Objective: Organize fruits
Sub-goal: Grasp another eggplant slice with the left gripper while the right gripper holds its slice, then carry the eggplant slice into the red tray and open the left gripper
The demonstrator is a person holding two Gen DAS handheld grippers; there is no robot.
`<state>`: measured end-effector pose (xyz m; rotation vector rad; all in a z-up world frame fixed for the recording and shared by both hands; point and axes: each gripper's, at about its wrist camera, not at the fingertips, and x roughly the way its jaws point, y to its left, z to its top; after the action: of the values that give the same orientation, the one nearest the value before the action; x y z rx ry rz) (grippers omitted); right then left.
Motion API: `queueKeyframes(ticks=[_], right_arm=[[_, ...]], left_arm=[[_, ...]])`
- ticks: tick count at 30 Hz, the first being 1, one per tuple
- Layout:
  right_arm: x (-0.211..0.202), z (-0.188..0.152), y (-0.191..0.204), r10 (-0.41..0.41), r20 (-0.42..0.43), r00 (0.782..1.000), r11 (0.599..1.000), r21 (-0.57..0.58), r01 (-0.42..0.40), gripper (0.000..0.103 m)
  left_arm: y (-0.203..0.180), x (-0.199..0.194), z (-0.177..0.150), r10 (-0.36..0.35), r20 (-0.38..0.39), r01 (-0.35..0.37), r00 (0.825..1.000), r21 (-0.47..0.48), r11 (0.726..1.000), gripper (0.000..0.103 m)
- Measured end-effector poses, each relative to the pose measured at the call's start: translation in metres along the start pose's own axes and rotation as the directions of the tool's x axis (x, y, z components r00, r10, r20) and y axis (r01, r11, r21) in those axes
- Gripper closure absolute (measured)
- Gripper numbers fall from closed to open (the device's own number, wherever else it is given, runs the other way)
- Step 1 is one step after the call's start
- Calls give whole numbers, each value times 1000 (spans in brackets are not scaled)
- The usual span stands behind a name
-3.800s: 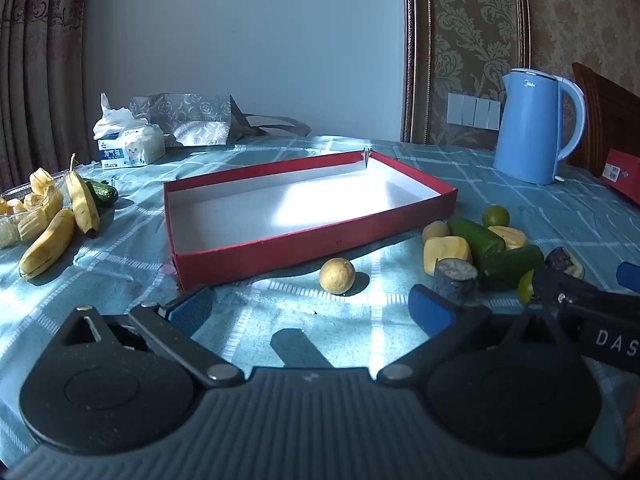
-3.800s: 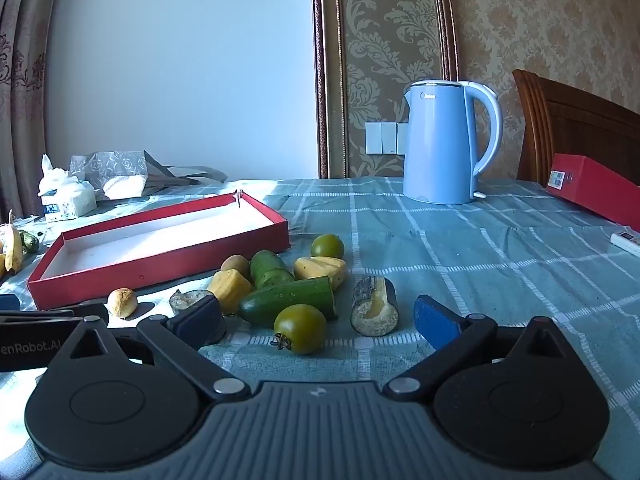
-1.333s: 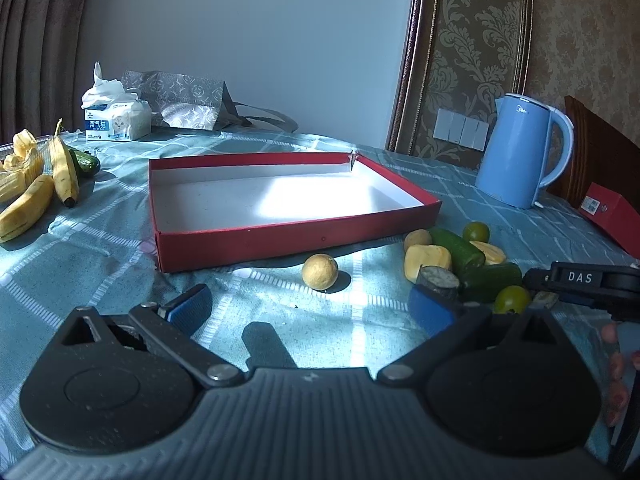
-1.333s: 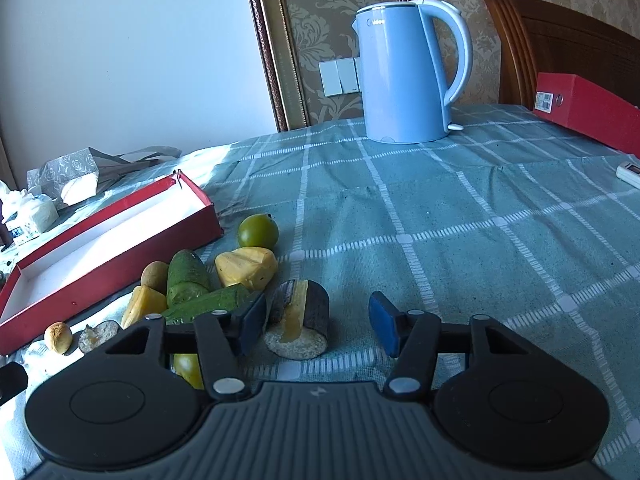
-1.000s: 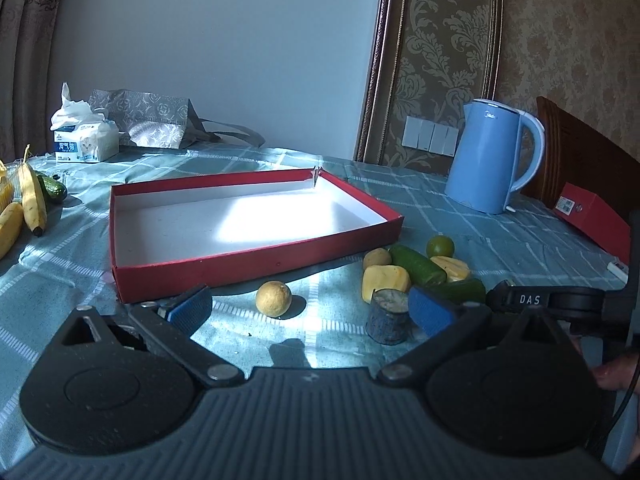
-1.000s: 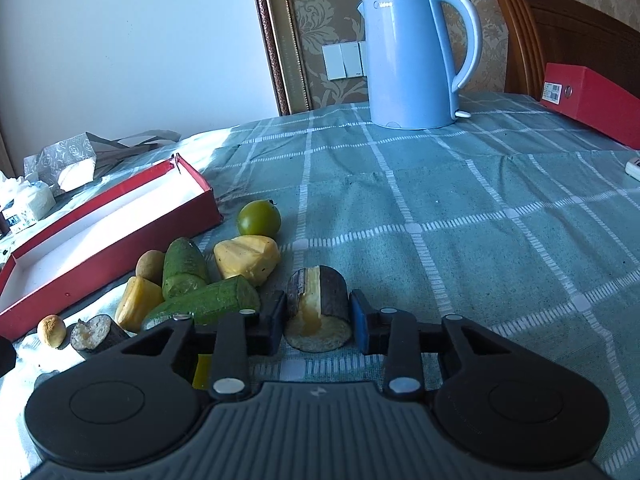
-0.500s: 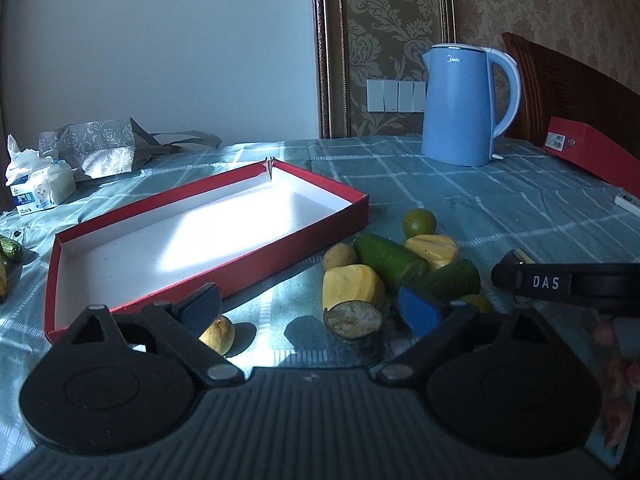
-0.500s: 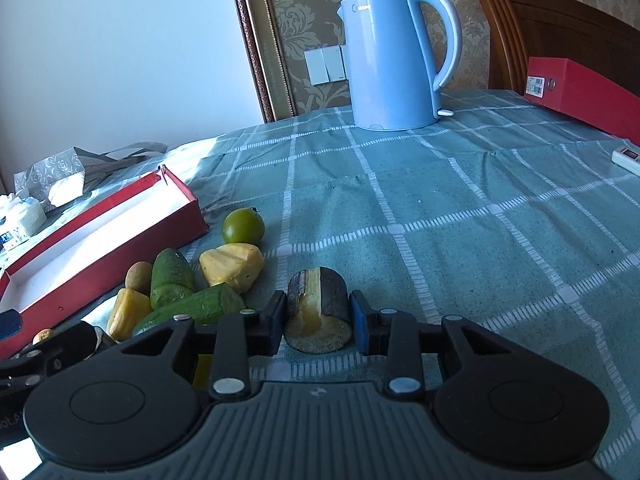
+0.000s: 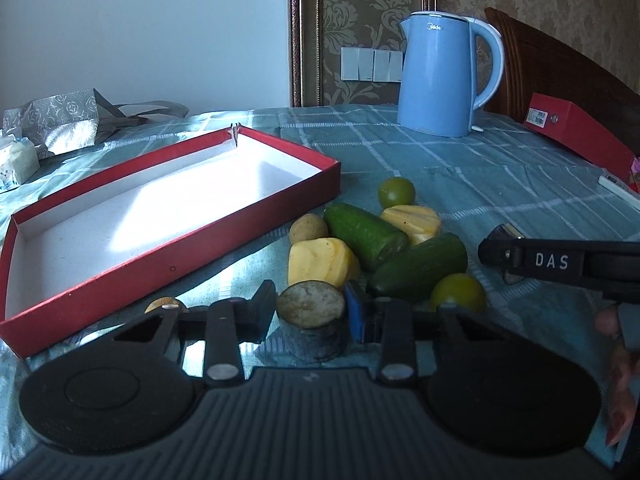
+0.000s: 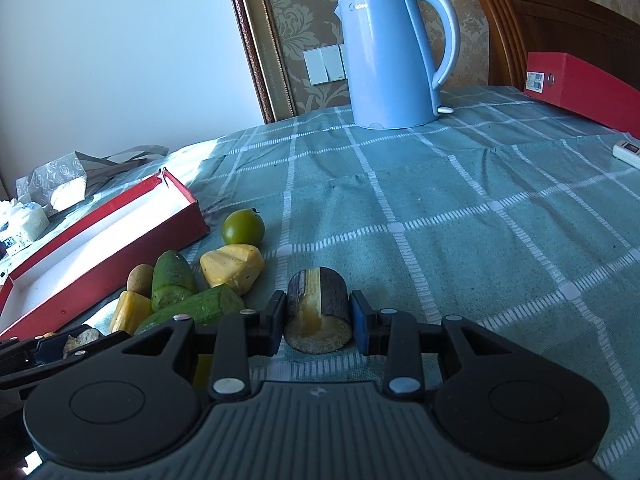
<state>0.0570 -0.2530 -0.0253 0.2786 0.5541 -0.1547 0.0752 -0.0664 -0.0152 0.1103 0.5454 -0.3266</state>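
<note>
While both grippers rest low over the checked tablecloth [image 10: 460, 208], a dark-skinned banana chunk [image 9: 311, 316] is clamped upright between the pads of the left gripper [image 9: 311, 312], and a second dark chunk [image 10: 319, 306] lying on its side is pinched by the right gripper [image 10: 319, 318]. Beside them two cucumber pieces [image 9: 362, 236], two yellow fruit pieces [image 9: 320, 260], two green round fruits [image 9: 396, 193] and one small brown fruit [image 9: 306, 227] are counted, just beside the red tray [image 9: 168, 216]. "Midea" is read on the blue kettle [image 9: 440, 76], "DAS" on the right gripper's side.
</note>
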Motion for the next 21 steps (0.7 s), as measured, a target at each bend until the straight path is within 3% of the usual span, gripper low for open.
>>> queueKeyframes(ticks=[6, 15, 21], right_arm=[[0, 0, -1, 0, 0, 1000, 1000, 0, 0, 70], [0, 0, 0, -1, 0, 1000, 1000, -1, 1, 70], [0, 0, 0, -1, -1, 1000, 1000, -3, 1, 70]], left_arm=[[8, -4, -1, -7, 17, 7, 1000, -57, 998, 72], [35, -26, 10, -21, 137, 39, 990, -134, 990, 72], [71, -27, 30, 68, 169, -35, 983, -193, 981, 72]])
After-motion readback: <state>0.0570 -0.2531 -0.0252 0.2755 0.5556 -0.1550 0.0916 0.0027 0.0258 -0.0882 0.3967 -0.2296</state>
